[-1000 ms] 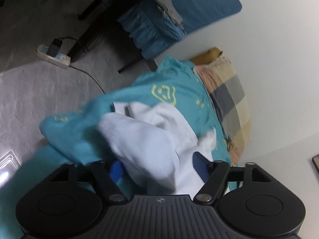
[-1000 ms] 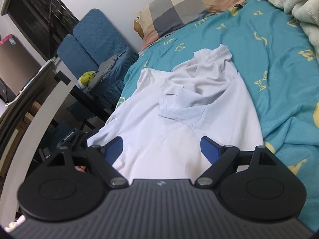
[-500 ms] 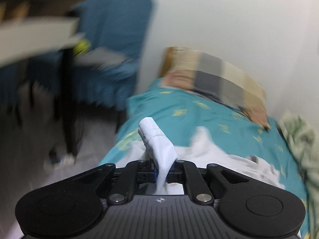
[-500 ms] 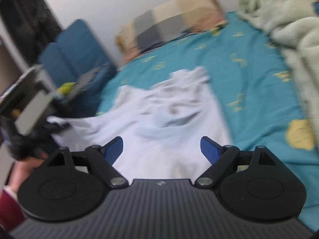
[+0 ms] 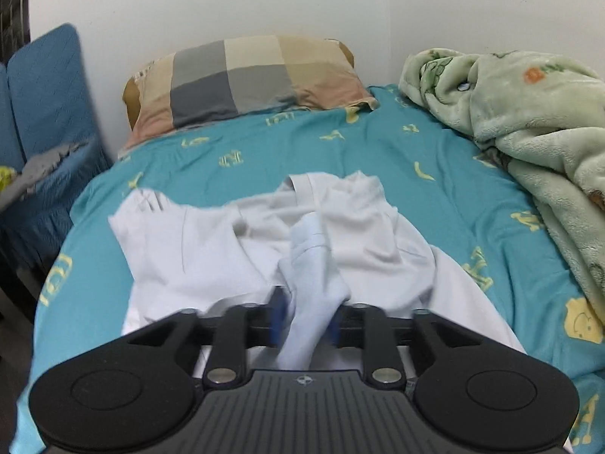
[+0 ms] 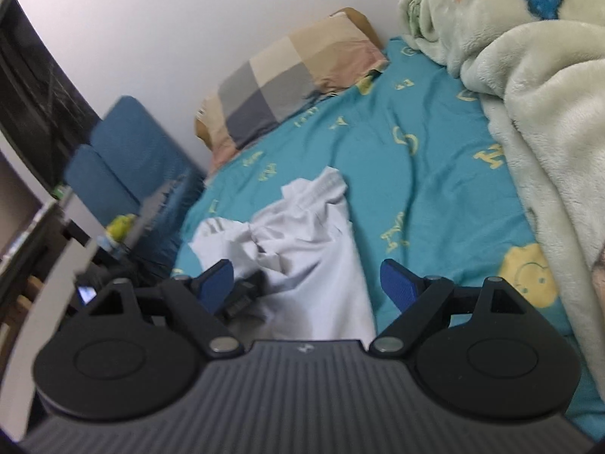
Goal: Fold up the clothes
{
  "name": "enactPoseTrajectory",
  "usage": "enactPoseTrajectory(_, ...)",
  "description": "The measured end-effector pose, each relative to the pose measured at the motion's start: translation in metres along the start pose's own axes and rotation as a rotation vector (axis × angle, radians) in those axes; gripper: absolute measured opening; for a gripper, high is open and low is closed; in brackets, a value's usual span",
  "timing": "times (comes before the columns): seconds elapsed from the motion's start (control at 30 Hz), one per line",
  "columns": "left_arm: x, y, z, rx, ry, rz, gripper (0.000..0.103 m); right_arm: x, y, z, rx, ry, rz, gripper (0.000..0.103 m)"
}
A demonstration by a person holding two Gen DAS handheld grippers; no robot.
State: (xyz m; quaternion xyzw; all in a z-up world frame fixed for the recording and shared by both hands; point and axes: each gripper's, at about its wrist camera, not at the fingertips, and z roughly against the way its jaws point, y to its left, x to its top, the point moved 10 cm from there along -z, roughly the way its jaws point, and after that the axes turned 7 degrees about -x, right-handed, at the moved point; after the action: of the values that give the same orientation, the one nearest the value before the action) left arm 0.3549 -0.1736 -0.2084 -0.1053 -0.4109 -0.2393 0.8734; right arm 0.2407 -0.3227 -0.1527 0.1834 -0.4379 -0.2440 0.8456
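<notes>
A white shirt (image 5: 211, 249) lies crumpled on the teal bedsheet (image 5: 435, 196). My left gripper (image 5: 304, 321) is shut on a bunched fold of the white shirt, which rises between its blue pads. In the right wrist view the shirt (image 6: 314, 265) lies ahead and below. My right gripper (image 6: 308, 283) is open and empty above the shirt's near part. The left gripper's black body (image 6: 245, 295) shows just behind the right gripper's left finger.
A checked pillow (image 5: 245, 75) lies at the bed's head against the white wall. A pale green fleece blanket (image 5: 529, 121) is heaped along the bed's right side. A blue chair (image 5: 41, 113) stands left of the bed, beside a dark desk (image 6: 22, 113).
My left gripper closed on a fold of the shirt and swung round over the bed, pulling the cloth with it. My right gripper stayed open and shifted right and forward over the shirt.
</notes>
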Motion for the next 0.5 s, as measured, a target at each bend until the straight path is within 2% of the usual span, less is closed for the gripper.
enactPoseTrajectory(0.13, -0.021, 0.009, 0.039, -0.025, 0.015, 0.054, 0.052, 0.005, 0.001, -0.002, 0.051, -0.007, -0.023, 0.086)
enactPoseTrajectory(0.27, -0.049, 0.025, 0.109, -0.007, 0.030, 0.114, 0.056, 0.002, 0.013, -0.002, 0.104, -0.013, -0.001, 0.086)
enactPoseTrajectory(0.43, -0.069, 0.034, 0.187, 0.025, 0.001, 0.156, 0.059, -0.012, 0.045, -0.001, 0.178, -0.028, 0.135, 0.086)
enactPoseTrajectory(0.5, -0.076, 0.038, 0.207, 0.033, -0.017, 0.166, 0.060, -0.019, 0.058, -0.001, 0.191, -0.032, 0.196, 0.081)
